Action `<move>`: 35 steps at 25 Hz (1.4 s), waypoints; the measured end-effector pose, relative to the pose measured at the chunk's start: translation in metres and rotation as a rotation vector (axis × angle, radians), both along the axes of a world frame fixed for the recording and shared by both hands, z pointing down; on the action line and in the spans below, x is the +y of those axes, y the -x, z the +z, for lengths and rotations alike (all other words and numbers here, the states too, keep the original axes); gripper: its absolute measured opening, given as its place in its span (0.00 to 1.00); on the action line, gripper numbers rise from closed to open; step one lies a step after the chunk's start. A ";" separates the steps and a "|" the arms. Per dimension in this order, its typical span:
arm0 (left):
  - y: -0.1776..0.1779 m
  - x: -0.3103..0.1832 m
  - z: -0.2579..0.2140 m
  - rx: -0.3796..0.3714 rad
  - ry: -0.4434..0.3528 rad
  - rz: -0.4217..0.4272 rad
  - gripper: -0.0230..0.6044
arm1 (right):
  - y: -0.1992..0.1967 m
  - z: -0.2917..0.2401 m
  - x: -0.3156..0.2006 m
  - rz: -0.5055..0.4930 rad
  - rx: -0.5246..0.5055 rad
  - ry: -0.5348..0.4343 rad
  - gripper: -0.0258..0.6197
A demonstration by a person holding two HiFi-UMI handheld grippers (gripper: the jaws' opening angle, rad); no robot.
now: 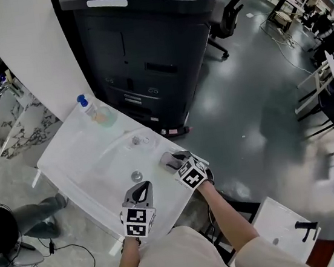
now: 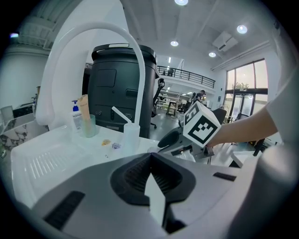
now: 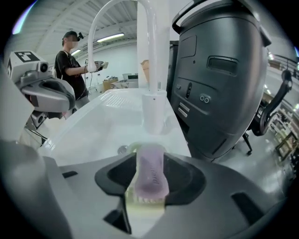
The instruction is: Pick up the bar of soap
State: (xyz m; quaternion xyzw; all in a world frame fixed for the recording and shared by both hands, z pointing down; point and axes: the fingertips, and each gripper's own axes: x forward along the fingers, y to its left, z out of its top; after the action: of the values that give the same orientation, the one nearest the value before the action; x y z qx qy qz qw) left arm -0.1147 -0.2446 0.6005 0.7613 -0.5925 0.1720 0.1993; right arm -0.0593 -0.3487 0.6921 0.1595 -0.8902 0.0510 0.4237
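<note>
A: Why hovering that low at the sink (image 1: 86, 165) rim?
B: Lining up the grab, probably. Right gripper (image 3: 149, 161) spread wide, lilac bar of soap (image 3: 152, 179) lying loose between the jaws on its pale dish (image 3: 140, 205). Left gripper (image 2: 150, 156) pinched shut, empty, hanging back.
A: Anything in the basin?
B: Just the drain (image 3: 122, 149). Tumbler (image 2: 88, 127) at the back, tube (image 2: 84, 106) standing inside.

Soap bar (image 3: 150, 173) lies on dish (image 3: 139, 206) before faucet (image 3: 152, 109).
</note>
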 end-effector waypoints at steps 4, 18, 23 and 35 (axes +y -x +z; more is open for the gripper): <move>0.003 0.002 0.002 0.008 0.005 -0.012 0.05 | 0.004 0.008 0.000 -0.047 0.078 -0.023 0.35; 0.003 0.010 0.008 0.024 0.019 -0.031 0.05 | 0.001 0.024 0.005 -0.087 0.307 0.092 0.35; 0.005 0.012 0.007 0.018 0.015 -0.042 0.05 | 0.001 0.026 0.004 -0.090 0.352 0.107 0.34; 0.002 0.023 0.009 0.016 0.027 -0.032 0.05 | 0.001 0.020 0.003 -0.063 0.260 0.094 0.33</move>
State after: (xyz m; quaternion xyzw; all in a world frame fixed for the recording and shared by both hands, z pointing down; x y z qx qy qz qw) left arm -0.1163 -0.2220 0.6097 0.7502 -0.6007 0.1706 0.2173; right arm -0.0606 -0.3458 0.7125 0.1168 -0.8289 0.0582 0.5440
